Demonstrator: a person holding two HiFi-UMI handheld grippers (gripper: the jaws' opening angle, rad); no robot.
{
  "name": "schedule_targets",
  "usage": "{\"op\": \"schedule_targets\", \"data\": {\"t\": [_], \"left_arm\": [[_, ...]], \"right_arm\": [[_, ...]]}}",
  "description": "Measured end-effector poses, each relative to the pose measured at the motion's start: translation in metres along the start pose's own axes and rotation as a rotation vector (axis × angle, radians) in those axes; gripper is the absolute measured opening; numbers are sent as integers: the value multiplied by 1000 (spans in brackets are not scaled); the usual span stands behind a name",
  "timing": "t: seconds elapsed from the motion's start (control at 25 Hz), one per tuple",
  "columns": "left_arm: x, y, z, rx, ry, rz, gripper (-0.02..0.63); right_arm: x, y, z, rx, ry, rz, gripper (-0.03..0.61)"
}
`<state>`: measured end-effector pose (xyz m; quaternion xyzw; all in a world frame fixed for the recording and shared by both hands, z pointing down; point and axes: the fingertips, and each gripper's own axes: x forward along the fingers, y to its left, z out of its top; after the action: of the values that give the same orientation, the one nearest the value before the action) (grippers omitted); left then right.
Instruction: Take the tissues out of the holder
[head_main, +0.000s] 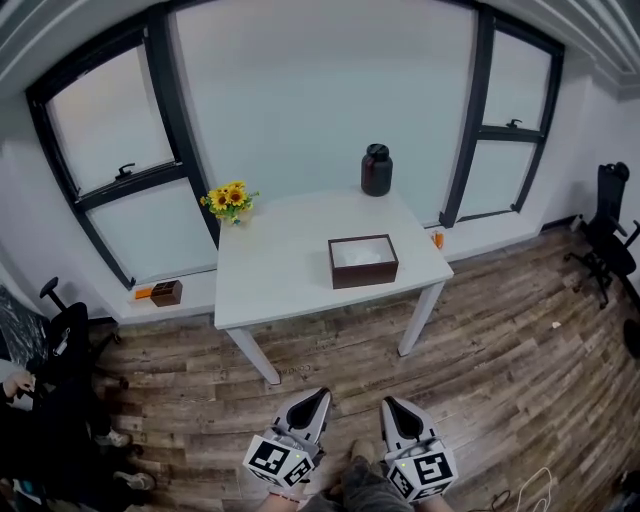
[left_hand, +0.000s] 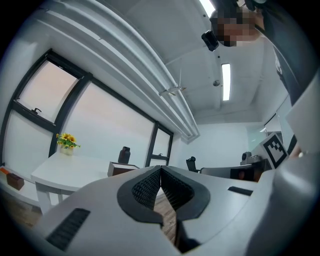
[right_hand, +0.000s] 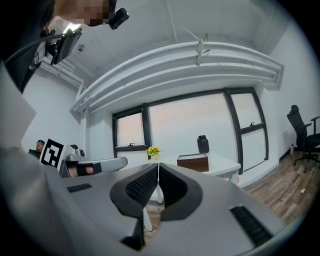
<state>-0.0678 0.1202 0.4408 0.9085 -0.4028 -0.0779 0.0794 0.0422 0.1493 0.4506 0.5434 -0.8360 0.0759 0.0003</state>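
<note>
A white rectangular worktop (head_main: 275, 275) stands by the frosted windows on a wood-plank floor (head_main: 480, 350). On the right half of the worktop sits the dark brown, open-topped rectangular tissue holder (head_main: 364, 273), with white tissues (head_main: 361, 256) lying inside it. A dark round lidded jar (head_main: 376, 170) stands at the far edge behind the holder, and a small bunch of yellow sunflowers (head_main: 230, 198) sits at the far left corner.

Both grippers hang low over the floor, well short of the worktop. The left gripper (head_main: 321, 394) has its ribbed pads pressed together with nothing between them. The right gripper (head_main: 388, 402) is likewise fully closed and empty.
</note>
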Motion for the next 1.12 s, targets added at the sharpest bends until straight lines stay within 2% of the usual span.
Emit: {"op": "schedule_targets", "data": {"t": [0.64, 0.88, 1.12], "left_arm": [[122, 54, 10, 6, -15, -2, 8], [151, 70, 8, 1, 1, 29, 8], [170, 68, 8, 6, -1, 33, 8]], "right_arm": [[115, -65, 20, -26, 28, 91, 6], [141, -87, 21, -7, 31, 111, 6], [149, -99, 23, 5, 61, 139, 6]]}}
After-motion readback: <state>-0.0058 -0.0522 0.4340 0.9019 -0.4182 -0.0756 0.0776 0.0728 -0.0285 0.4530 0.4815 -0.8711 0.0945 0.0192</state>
